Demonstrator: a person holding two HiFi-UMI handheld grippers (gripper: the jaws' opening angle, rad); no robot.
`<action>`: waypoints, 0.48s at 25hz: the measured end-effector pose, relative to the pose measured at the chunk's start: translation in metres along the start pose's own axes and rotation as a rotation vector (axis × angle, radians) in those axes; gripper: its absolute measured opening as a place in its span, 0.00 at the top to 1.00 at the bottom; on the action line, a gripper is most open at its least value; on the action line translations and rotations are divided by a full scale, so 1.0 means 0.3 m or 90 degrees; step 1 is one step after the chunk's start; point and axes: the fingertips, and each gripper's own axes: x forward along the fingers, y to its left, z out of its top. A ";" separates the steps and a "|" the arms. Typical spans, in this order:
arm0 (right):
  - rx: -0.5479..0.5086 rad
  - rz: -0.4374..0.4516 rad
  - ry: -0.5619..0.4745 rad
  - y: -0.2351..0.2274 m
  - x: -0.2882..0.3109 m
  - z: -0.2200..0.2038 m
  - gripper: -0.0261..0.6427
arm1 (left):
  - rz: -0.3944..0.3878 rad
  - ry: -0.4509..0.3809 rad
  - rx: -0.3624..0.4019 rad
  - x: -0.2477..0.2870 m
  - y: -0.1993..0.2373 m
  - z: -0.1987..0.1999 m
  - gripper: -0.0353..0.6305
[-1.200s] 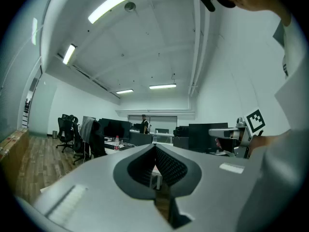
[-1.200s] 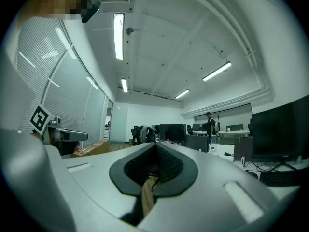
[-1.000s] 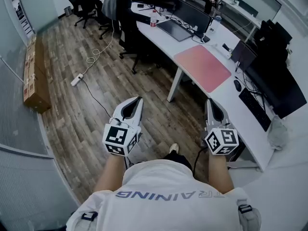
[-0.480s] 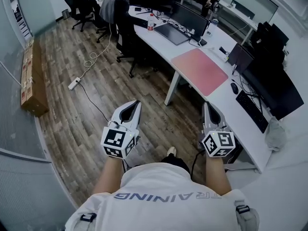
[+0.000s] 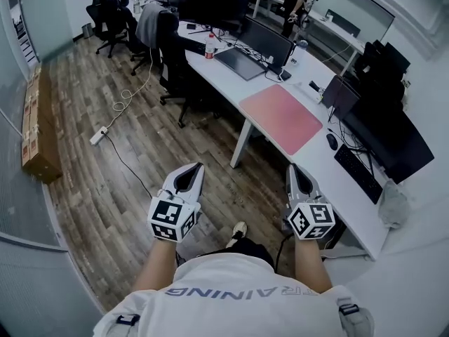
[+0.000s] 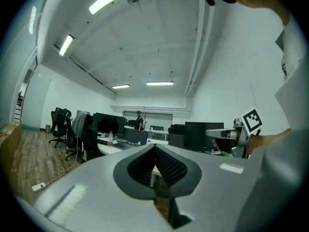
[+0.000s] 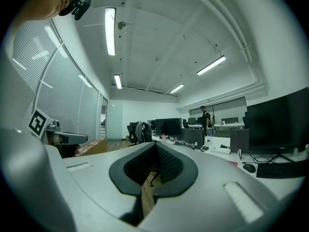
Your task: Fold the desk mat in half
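Left gripper (image 5: 197,167) and right gripper (image 5: 292,168) are clenched shut on nothing; the pink desk mat (image 5: 280,118) lies farther off, untouched.

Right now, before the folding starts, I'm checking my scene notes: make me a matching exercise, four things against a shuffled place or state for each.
1. desk mat
2. power strip
3. cardboard boxes
4. right claw

A. shut and empty, apart from the mat
B. lying on the wood floor, cable attached
C. pink, flat and unfolded on the white desk
D. in a row at the floor's left edge

Pairs: 1-C, 2-B, 3-D, 4-A
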 end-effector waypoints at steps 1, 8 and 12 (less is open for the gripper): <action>0.000 0.000 0.005 -0.013 0.010 -0.008 0.94 | -0.004 0.005 -0.002 0.022 0.001 -0.007 0.95; 0.027 -0.003 0.020 -0.136 0.173 -0.048 0.94 | -0.027 0.030 0.008 0.223 0.024 -0.005 0.94; 0.032 0.009 0.015 -0.213 0.292 -0.036 0.94 | -0.024 0.039 0.020 0.362 0.053 0.030 0.94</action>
